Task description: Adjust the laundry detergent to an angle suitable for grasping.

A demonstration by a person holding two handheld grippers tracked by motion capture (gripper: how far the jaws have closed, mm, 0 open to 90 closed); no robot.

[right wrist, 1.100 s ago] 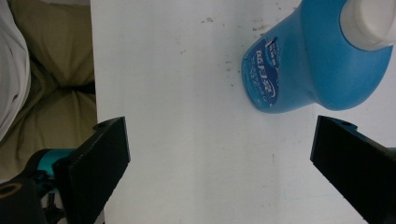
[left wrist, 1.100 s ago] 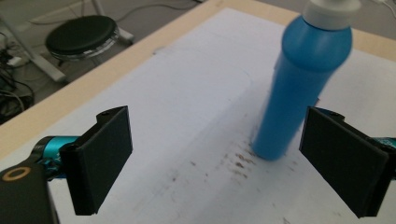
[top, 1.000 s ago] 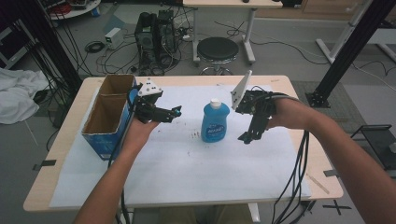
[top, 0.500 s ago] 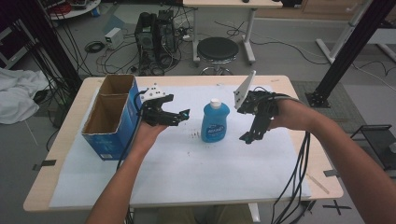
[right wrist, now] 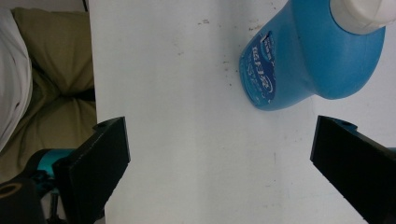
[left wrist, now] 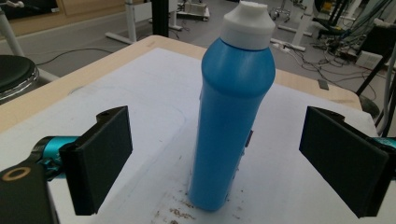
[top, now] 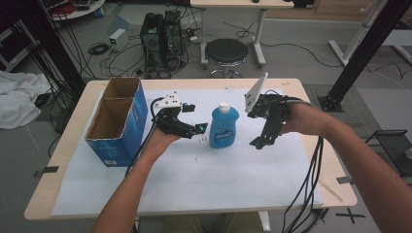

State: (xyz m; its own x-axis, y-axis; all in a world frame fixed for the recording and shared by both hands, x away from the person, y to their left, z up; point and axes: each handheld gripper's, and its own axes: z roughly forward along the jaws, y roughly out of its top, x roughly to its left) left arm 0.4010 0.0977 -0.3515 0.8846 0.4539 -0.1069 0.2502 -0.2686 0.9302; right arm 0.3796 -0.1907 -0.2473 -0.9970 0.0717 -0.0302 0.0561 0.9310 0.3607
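A white sheet covers the wooden table. At far left stands an open blue cardboard box. In the middle the blue dish soap bottle stands upright. The left gripper is just beside it, jaws wide. The right gripper, also wide, points down at the right.

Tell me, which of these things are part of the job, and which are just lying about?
In use:
- blue bottle, standing upright
- left claw, open, closing in on the bottle
- right claw, open, hanging beside it

Lying about:
- blue cardboard box on the table
- stool, computers and cables on the floor
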